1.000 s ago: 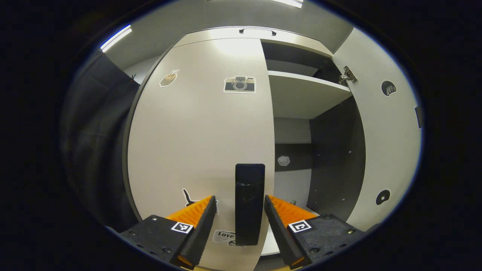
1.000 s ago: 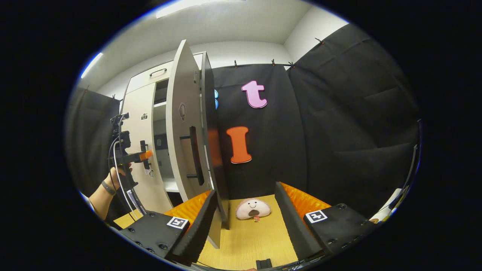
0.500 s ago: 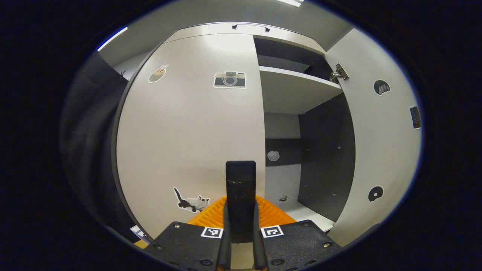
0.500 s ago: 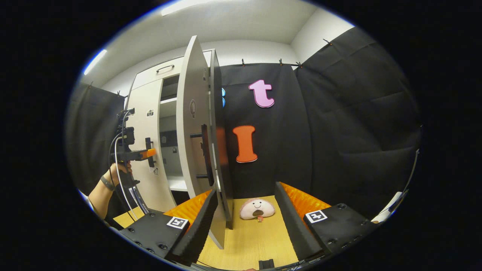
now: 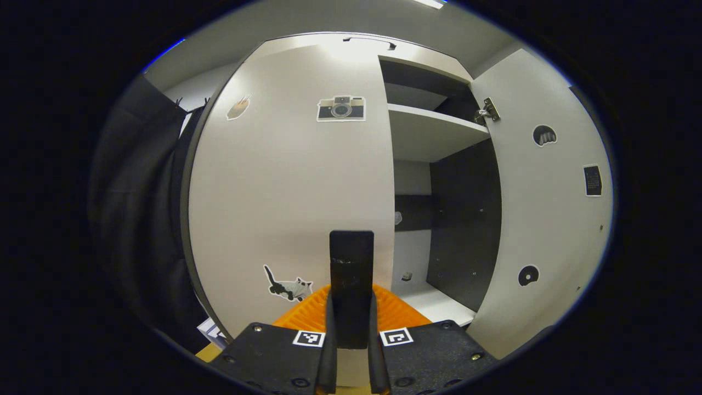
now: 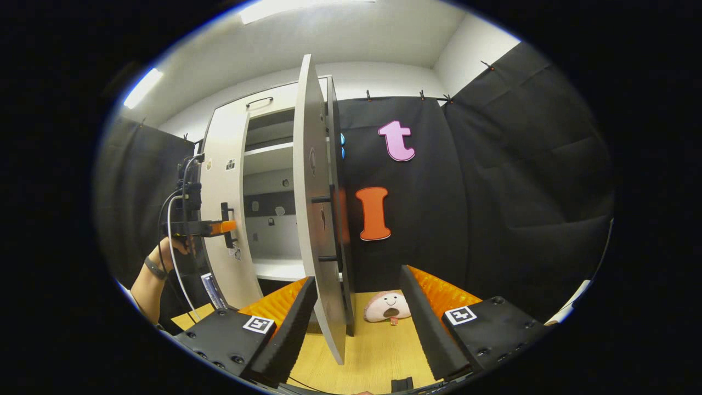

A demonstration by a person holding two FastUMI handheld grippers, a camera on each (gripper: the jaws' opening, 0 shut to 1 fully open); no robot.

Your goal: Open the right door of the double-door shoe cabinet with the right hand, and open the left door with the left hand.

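Note:
The white shoe cabinet's left door (image 5: pixel 285 181) carries a camera sticker and a cat sticker, with an upright black bar handle (image 5: pixel 351 263) near its right edge. My left gripper (image 5: pixel 351 307) is shut on that handle, both fingers pressing its sides. The right door (image 5: pixel 548 208) stands swung open, baring a white shelf (image 5: pixel 428 131) and a dark inside. In the right gripper view this right door (image 6: pixel 315 219) is edge-on just ahead, and my right gripper (image 6: pixel 359 277) is open with nothing in it, apart from the door. The left gripper (image 6: pixel 219 226), held by a hand (image 6: pixel 164 252), sits on the left door's handle.
A pink plush toy (image 6: pixel 388 306) lies on the wooden floor (image 6: pixel 373 351) by the foot of the open right door. Black cloth walls (image 6: pixel 493 192) close in the right side and the far left. A top drawer with a handle (image 5: pixel 366 39) sits above the doors.
My left gripper went from open around the left door's handle to shut on it. The right gripper drew back from the open right door, which now shows edge-on.

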